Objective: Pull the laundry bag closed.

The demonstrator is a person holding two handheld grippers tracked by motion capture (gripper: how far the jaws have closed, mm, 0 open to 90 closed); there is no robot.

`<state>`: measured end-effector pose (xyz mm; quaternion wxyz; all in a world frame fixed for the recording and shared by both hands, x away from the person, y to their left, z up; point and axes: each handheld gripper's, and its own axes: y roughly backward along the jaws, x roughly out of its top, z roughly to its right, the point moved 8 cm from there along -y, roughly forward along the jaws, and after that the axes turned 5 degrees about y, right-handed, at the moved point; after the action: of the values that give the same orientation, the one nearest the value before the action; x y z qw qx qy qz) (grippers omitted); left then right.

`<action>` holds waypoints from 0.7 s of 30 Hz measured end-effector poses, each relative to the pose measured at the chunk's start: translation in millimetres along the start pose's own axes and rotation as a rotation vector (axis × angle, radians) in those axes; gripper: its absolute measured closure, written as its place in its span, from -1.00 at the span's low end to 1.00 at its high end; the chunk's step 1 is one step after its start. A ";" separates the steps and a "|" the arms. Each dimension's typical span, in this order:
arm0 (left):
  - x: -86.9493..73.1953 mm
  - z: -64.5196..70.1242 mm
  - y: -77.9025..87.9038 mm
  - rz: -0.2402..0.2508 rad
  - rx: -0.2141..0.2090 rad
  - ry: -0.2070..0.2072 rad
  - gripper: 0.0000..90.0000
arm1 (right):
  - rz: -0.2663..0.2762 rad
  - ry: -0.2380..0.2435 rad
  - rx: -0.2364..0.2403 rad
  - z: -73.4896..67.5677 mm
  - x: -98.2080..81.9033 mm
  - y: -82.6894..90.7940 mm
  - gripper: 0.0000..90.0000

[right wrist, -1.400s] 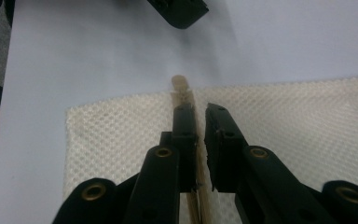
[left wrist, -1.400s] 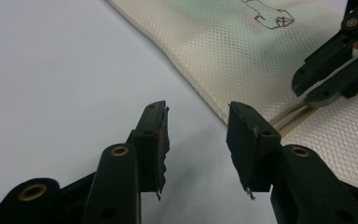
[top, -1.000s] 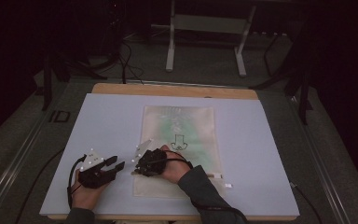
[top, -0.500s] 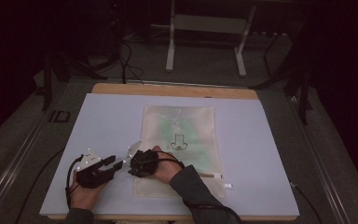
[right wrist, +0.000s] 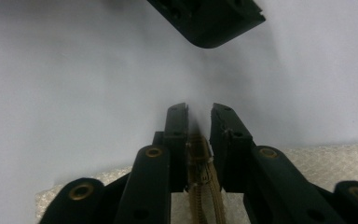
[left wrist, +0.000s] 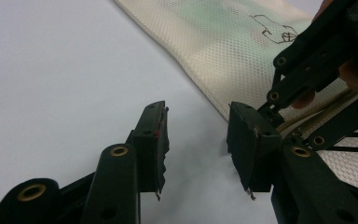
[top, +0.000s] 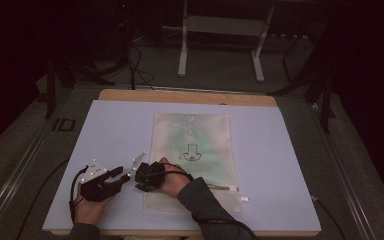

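The flat cream-coloured mesh zip bag (top: pixel 192 155) lay lengthwise on the pale lilac sheet covering the wooden table (top: pixel 300 165), slightly right of the sheet's middle. Its netting showed a fine honeycomb weave, a green tint came through from inside, and a small black outline drawing sat near the bag's centre. Along the bag's near end ran a tan zipper (right wrist: pixel 204 189), its woven tape and teeth plain in the right gripper view.

My black two-jaw right gripper (top: pixel 139 176) rested at the bag's near left corner, pointing away from the bag toward the bare sheet. Its jaws stood narrowly apart and had just been opening; the zipper's end lay between them, and I think the pads (right wrist: pixel 175 135) were no longer pressing on it, though that close view was too dim to be sure.

My black two-jaw left gripper (top: pixel 120 175) sat on the sheet just left of the bag's near left corner, almost tip to tip with the right one. Its jaws were moderately wide, nothing between them but bare sheet, and the bag's long left edge ran just beyond its fingertips (left wrist: pixel 154 140).
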<state>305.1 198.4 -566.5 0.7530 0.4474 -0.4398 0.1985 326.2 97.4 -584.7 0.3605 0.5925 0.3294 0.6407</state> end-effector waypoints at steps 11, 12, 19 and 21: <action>-0.3 0.5 -0.5 -0.002 -0.001 -0.001 0.26 | 0.007 -0.012 0.013 0.3 0.7 1.0 0.80; -0.2 0.5 -0.3 -0.002 -0.001 -0.001 0.26 | 0.008 -0.011 0.013 0.2 1.0 1.2 0.80; -0.2 0.5 -0.5 -0.001 0.000 -0.002 0.26 | 0.024 -0.006 0.013 -0.8 4.6 5.6 0.80; -0.2 0.1 -0.2 -0.001 0.002 -0.001 0.26 | 0.027 -0.008 0.013 -1.2 5.5 7.3 0.80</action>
<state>305.0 198.2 -566.8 0.7525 0.4484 -0.4396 0.1984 324.3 98.2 -575.7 0.3494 0.6018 0.3241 0.6409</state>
